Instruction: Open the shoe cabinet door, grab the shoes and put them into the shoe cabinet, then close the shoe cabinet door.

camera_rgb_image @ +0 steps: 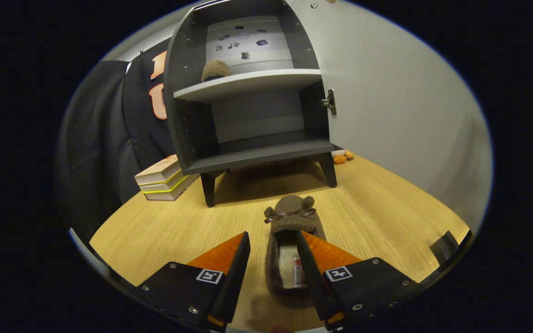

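A dark shoe cabinet (248,115) stands on short legs at the far side of the wooden table (387,208), its pale door (400,106) swung wide open to the right. One brown fuzzy slipper (215,70) sits on the cabinet's upper shelf. A second brown slipper with a bow (289,222) lies on the table, toe toward the cabinet. My gripper (273,239) is open over its heel end. The right finger reaches into the slipper's opening and the left finger stands on the table outside its left edge.
A stack of books (162,180) lies left of the cabinet on the table. Small orange objects (343,157) sit behind the cabinet's right leg. A dark block (444,245) is at the table's right edge. The lower shelf holds nothing.
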A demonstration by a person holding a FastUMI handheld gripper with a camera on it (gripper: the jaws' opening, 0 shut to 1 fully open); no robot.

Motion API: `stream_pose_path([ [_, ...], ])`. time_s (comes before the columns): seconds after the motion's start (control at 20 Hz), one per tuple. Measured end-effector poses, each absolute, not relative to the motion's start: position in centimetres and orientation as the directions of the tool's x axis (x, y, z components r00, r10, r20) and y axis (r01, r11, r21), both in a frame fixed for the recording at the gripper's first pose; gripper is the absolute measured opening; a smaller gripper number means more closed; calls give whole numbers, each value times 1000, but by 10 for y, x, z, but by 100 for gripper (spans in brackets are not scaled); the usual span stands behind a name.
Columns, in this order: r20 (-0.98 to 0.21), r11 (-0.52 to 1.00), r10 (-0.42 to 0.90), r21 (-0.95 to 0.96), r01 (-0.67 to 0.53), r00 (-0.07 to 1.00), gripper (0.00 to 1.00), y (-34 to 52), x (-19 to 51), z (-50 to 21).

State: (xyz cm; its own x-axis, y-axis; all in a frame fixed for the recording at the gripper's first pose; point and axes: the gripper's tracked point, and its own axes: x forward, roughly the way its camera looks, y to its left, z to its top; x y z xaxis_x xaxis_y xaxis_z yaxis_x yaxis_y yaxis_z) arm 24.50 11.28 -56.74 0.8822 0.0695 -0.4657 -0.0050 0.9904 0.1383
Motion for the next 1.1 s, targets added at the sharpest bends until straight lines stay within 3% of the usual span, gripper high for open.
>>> stream_pose_path([
  [0.55, -492, 993, 45, 115, 13, 870, 63, 124, 296, -602],
  [0.65, -484, 995, 15, 91, 33, 875, 55, 116, 302, -604],
  [0.8, -493, 994, 11, 103, 46, 870, 30, 115, 308, -608],
  [0.95, -509, 991, 37, 130, 34, 860, 13, 120, 316, -613],
  [1.1, -524, 987, 62, 157, 24, 850, 6, 117, 317, -607],
])
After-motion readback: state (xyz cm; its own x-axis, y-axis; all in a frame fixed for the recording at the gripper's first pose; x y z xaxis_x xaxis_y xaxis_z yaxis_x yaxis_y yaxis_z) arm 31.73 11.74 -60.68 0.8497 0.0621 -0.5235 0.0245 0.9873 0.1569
